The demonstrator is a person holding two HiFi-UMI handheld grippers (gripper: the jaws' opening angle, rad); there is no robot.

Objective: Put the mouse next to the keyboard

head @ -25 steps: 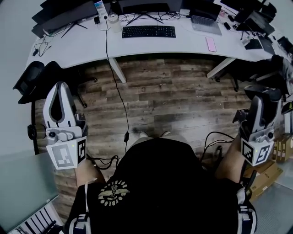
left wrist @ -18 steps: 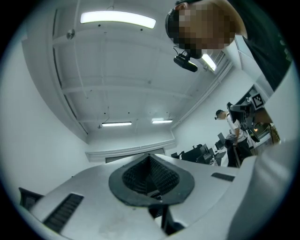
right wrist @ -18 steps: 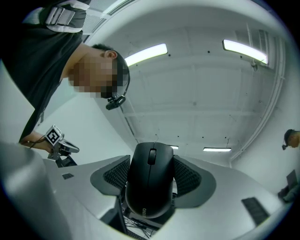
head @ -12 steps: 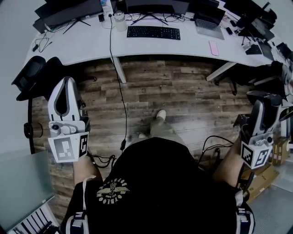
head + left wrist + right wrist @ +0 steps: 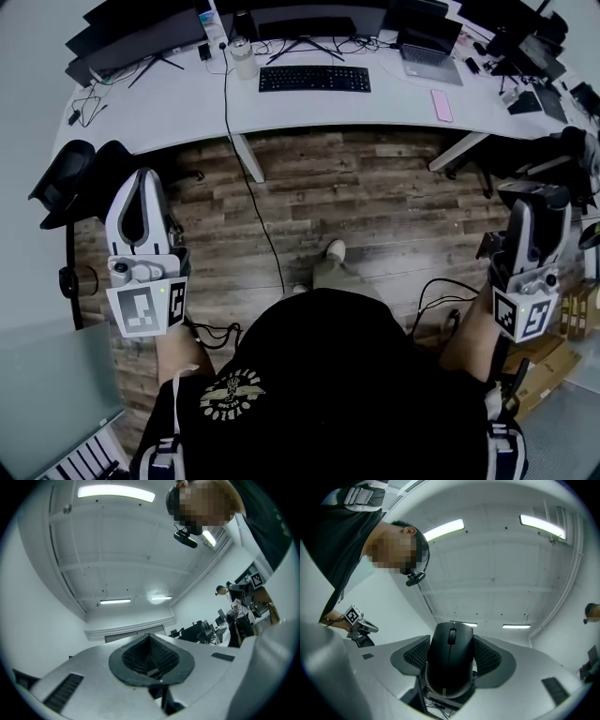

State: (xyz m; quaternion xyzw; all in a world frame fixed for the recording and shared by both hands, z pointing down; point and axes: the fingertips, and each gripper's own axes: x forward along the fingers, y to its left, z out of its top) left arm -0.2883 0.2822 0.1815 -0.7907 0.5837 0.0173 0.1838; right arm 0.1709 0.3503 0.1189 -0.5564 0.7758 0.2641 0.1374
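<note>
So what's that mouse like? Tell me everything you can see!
The mouse is black, smooth and rounded, and looks like matte plastic. It has a scroll wheel between two buttons and tiny pale print near its lower end. It is pinched between the ribbed dark fingers of the right gripper, which press on both its sides. It is up in the air, wheel end toward the ceiling.

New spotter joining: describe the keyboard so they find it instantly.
Find the long white desk along the head view's top. Near its middle, between a clear jar and a laptop, lies the keyboard. It's the only separate, flat black slab of keys.
</note>
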